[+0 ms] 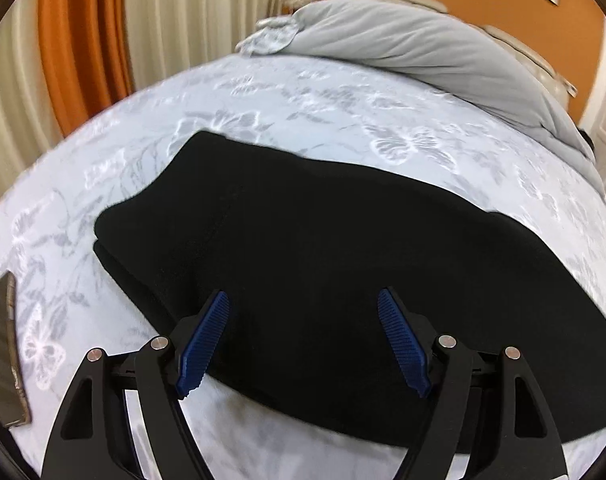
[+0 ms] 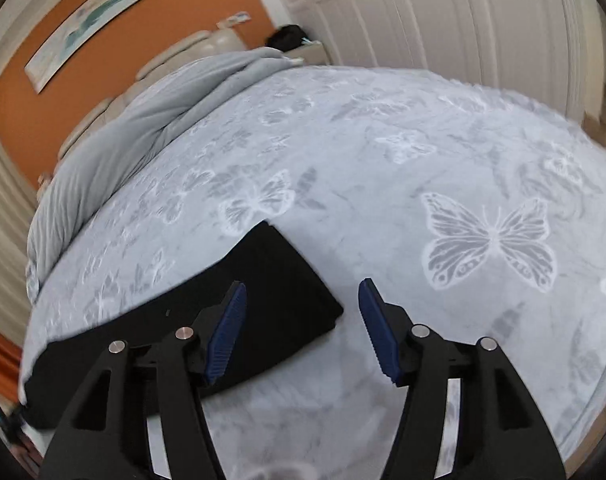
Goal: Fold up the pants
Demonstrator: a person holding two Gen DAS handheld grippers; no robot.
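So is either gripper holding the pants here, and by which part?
Nothing is held. The left gripper and right gripper are both open above the black pants on the bed.

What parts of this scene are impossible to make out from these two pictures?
- Black pants: left wrist view, right end cut off by the frame edge; fold lines lost in dark fabric.
- Dark flat object: left wrist view, cropped at the edge, unidentifiable.
- Wall picture: right wrist view, blurred.

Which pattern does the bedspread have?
Pale grey-blue bedspread with white and grey butterflies and leaves; clearest in the right wrist view.
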